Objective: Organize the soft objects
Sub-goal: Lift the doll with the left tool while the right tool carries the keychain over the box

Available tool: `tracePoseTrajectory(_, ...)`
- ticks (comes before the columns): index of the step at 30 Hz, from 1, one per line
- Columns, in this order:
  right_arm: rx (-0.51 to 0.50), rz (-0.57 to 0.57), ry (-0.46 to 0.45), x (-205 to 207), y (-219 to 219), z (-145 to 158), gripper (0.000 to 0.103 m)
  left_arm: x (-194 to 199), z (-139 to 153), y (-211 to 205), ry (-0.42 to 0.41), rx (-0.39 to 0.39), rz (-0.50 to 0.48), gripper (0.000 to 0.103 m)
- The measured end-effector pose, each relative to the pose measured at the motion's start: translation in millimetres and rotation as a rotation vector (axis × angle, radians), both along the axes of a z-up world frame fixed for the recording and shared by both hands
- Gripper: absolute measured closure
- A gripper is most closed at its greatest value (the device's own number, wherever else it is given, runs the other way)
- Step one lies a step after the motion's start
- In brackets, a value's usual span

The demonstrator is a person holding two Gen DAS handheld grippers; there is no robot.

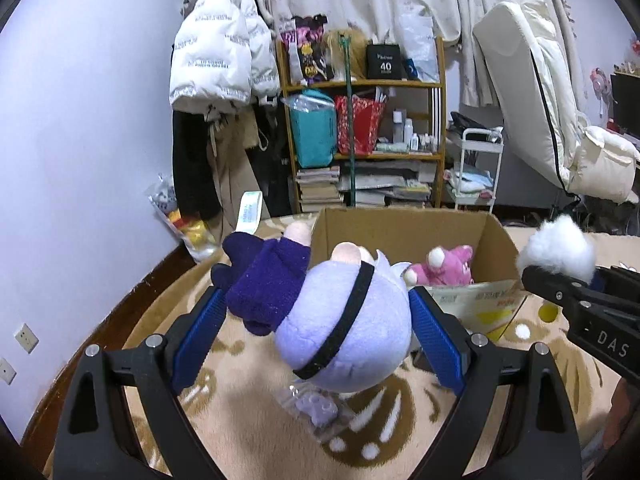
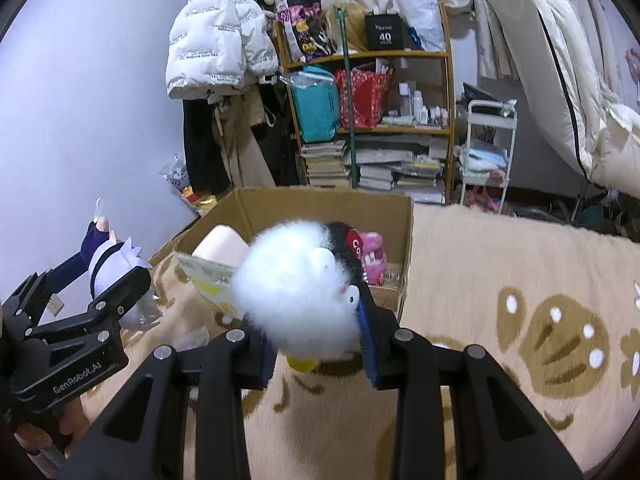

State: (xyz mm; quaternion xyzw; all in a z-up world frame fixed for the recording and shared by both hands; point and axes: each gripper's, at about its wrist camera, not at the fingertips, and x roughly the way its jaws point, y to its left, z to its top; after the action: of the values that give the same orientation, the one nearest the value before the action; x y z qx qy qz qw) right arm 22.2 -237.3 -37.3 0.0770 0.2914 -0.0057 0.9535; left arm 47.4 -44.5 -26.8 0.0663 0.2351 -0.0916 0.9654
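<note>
Both grippers are held side by side above a beige patterned blanket [image 2: 500, 264], each pointing forward toward the open cardboard box [image 1: 400, 228] that sits on it. Behind the box stands a wooden shelf [image 1: 362, 84] crammed with bags, bottles and stacked books, with a white puffer jacket [image 1: 216, 48] hanging to its left and a white cart [image 1: 478, 168] to its right.

Inside the box lies a pink plush toy [image 1: 442, 266], against the near right side. A clear plastic packet [image 1: 316, 412] lies on the blanket below the left gripper.

The left gripper [image 1: 316, 320] has its blue-padded jaws spread fairly wide and pressed against a plush doll [image 1: 344, 332] with a pale lilac head, a black band across it and a dark purple outfit; the doll hangs just in front of the box's near left corner.

The right gripper [image 2: 316, 340] has its jaws drawn in closer, clamped on a fluffy white plush [image 2: 296, 284] with a black and red patch on its far side, held up just short of the box's near edge.
</note>
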Motion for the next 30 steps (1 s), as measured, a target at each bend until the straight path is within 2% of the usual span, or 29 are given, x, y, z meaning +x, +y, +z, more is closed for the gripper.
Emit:
tracePoseTrajectory(4,-0.036,0.001,-0.028,7,3,5,0.067,4,4,-1,-0.026,-0.01,0.0,0.013)
tracePoseTrajectory(21,-0.04,-0.008,-0.118,40,-8,17,0.067,50,18,-13,-0.082,-0.009,-0.026,0.013)
tracePoseTrajectory(30,-0.027,0.001,-0.086,57,-18,7,0.067,66,10,-35,-0.067,0.031,-0.067,0.012)
